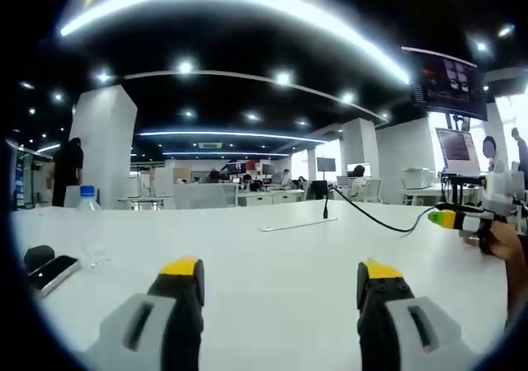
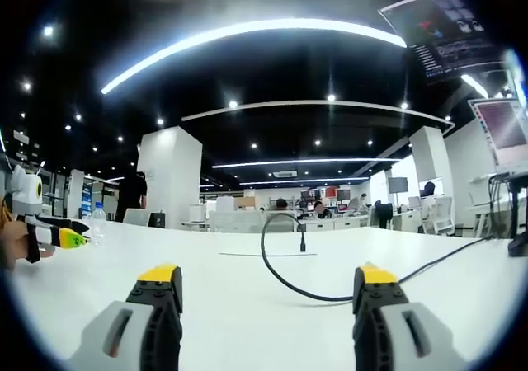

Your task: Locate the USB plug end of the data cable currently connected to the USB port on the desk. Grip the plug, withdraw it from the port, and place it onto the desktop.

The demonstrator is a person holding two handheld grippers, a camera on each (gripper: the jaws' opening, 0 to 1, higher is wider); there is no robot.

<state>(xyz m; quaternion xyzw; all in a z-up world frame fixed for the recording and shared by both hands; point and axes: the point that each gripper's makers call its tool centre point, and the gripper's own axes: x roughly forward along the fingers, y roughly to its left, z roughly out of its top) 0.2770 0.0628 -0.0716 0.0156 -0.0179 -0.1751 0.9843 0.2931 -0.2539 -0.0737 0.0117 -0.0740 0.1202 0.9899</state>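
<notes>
An open office with ceiling lights and white pillars is stretching behind a wide white desk [image 1: 272, 272].

In the left gripper view, the left tongs [image 1: 280, 284] are hovering low over the desk with the 2 jaws standing wide apart and holding nothing. A phone [image 1: 51, 274] is lying at the left edge, with a clear water bottle [image 1: 89, 223] beside it. Far ahead, the black cable [image 1: 375, 216] is running across the desk to its plug [image 1: 325, 208], which is standing upright in the port plate [image 1: 297, 224]. The other tongs are coming in from the right.

In the right gripper view, the right tongs [image 2: 264, 293] are also gaping wide and empty. The cable is looping in front of them, and its plug [image 2: 303, 241] is sitting upright at the plate, well apart from the jaws.

To do this step well, the right tongs probably should be approaching level, straddling the plug body rather than the cord, then pulling straight up along its axis.
</notes>
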